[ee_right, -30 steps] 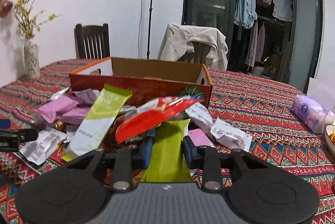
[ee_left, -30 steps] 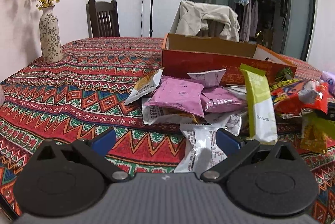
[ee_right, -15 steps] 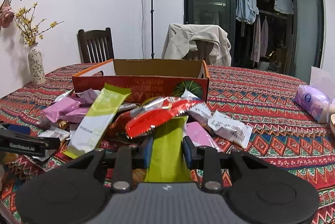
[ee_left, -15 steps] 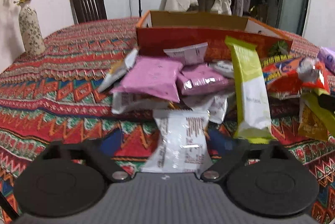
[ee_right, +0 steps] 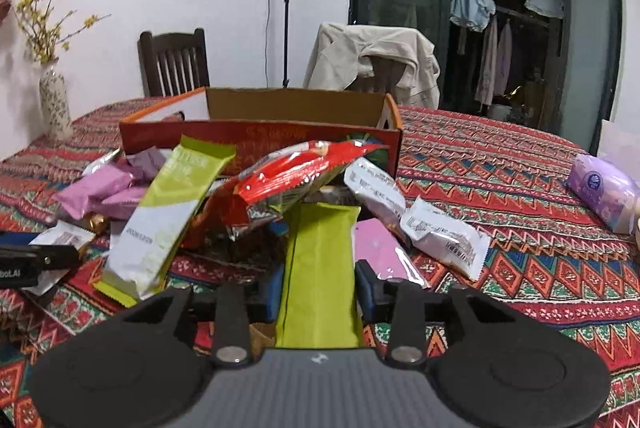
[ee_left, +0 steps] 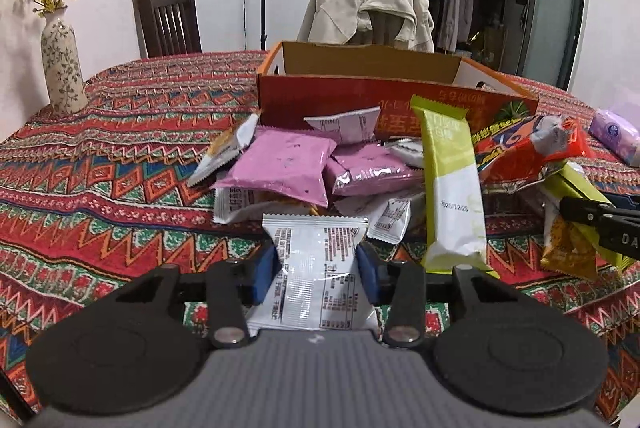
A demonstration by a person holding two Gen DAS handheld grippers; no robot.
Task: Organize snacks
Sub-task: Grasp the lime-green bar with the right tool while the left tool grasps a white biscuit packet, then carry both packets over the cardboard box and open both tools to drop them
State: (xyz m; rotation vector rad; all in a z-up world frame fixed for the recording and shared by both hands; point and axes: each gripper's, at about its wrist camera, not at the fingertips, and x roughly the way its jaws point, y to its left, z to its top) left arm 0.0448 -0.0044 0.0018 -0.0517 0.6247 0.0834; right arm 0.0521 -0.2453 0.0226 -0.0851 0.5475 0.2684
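Observation:
A white snack packet sits pinched at its waist between the blue pads of my left gripper, whose jaws are closing on it. My right gripper has a lime-green packet between its pads; the jaws are opening slightly, but the pads still touch its edges. A red foil bag rests on that packet's far end. Behind the snack pile stands an open orange-red cardboard box, whose inside is mostly hidden. Each gripper shows at the edge of the other's view: right gripper, left gripper.
The pile holds pink packets, a long lime-and-white packet and several white ones. A flower vase stands at the far left, a purple tissue pack at the right. Two chairs stand behind the patterned tablecloth.
My left jaws have gone from wide open to closed on the white packet, which was lying between them. The right gripper and its green packet have hardly moved.

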